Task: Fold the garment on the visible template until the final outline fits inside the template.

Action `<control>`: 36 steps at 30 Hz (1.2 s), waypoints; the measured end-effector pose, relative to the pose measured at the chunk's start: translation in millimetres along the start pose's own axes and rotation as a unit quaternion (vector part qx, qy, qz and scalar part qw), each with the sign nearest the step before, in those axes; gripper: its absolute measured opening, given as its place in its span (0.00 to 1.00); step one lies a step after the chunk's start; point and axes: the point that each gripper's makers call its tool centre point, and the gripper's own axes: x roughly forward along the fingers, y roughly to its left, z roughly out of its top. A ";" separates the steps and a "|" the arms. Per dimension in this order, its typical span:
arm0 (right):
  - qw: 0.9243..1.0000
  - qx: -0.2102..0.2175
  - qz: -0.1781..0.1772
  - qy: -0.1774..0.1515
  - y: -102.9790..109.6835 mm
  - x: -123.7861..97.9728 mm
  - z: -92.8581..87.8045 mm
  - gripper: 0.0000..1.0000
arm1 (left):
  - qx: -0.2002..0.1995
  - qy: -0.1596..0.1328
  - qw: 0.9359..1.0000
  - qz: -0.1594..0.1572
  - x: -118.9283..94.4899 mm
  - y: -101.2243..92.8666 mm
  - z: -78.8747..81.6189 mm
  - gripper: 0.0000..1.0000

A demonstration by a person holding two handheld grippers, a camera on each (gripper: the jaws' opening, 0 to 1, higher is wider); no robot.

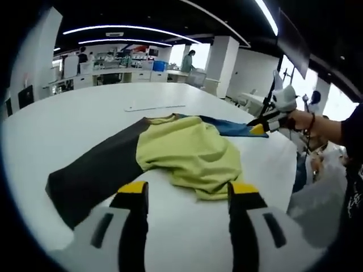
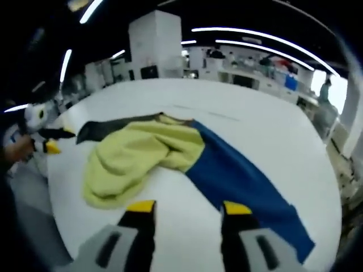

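1. The left gripper view looks forward along its own hand-held gripper (image 1: pixel 188 190), from low over the near edge of the white surface (image 1: pixel 85 113), toward distant desks and a pillar.
2. It sits close to the garment (image 1: pixel 187 150), whose black part lies at its left; the other hand-held gripper (image 1: pixel 260 126) appears at its right.
3. The right gripper view looks along its own hand-held gripper (image 2: pixel 187 208) from another edge of the same surface (image 2: pixel 272 136), also close, with the garment's (image 2: pixel 147 153) blue part running to its right.
4. Both views share the garment, the surface and the background room; each catches the opposite hand-held gripper (image 2: pixel 57 140).
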 end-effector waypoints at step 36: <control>0.985 -0.058 0.162 0.027 76.7 73.5 1.2 0.10 | -0.008 0.071 0.996 -0.053 57.1 -21.9 -45.3 0.15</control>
